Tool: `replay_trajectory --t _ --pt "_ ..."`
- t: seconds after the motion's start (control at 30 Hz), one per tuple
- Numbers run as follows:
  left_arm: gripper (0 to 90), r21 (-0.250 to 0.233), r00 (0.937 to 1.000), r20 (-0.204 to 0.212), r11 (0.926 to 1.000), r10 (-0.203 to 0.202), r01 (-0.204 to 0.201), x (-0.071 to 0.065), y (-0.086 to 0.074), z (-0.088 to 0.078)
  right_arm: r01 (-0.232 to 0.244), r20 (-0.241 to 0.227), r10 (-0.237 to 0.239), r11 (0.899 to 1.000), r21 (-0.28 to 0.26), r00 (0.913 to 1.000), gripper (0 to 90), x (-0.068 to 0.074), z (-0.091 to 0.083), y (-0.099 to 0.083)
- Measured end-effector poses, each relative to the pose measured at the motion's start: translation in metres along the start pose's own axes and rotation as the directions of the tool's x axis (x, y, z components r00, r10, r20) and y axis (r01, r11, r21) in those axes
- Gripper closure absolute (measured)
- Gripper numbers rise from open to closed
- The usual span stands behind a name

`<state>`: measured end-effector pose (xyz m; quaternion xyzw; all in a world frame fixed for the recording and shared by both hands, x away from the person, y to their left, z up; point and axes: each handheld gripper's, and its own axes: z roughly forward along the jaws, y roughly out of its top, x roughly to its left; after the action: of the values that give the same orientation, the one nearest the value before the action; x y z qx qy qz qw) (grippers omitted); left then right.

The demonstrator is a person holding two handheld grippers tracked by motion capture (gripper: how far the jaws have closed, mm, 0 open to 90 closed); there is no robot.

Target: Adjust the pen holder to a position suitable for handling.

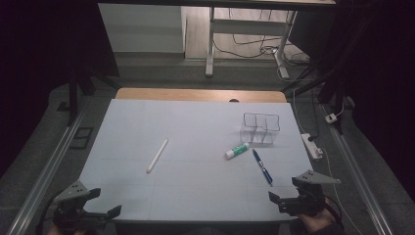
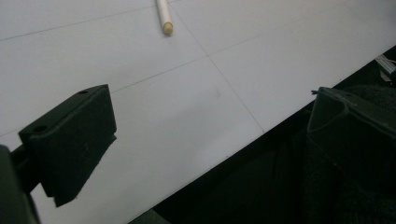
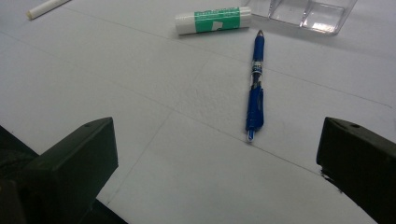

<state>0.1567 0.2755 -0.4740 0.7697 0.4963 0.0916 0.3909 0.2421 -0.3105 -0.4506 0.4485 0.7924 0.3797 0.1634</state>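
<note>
Both grippers wait at the near edge of the desk [image 1: 147, 122], fingers spread wide and empty. The right gripper [image 1: 293, 196] faces the blue pen [image 1: 262, 167] lying just ahead, likely lining up a pickup; the left gripper [image 1: 88, 205] points toward the white stick [image 1: 157, 155].

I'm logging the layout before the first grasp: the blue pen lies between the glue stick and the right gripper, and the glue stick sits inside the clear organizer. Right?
Not quite. The glue stick lies on the table beside the clear organizer, not inside it; the right gripper view shows this. The rest holds: the blue pen lies between the glue stick and the right gripper.
</note>
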Motion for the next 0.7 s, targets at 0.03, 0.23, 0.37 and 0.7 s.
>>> replay_trajectory --t 0.03,0.23,0.37,0.7 --pt "1.6 0.000 1.0000 0.000 1.0000 -0.001 0.001 0.000 0.000 0.000 0.000 -0.002 0.000 1.000 0.001 1.0000 0.0 0.000 0.000 0.000" --pt "1.6 0.000 1.0000 0.006 1.0000 -0.004 0.004 0.001 0.000 0.000 0.009 -0.047 -0.011 0.999 -0.034 0.9988 0.0 0.003 -0.002 0.005" --pt "1.6 0.000 1.0000 0.006 1.0000 -0.004 0.004 0.001 0.000 0.000 0.020 -0.045 -0.022 0.999 -0.035 0.9988 0.0 0.000 0.000 0.009" --pt "1.6 0.001 0.9999 0.007 1.0000 -0.007 0.007 0.001 0.000 0.000 0.092 -0.068 -0.092 0.996 -0.009 0.9934 0.0 -0.004 0.010 0.018"
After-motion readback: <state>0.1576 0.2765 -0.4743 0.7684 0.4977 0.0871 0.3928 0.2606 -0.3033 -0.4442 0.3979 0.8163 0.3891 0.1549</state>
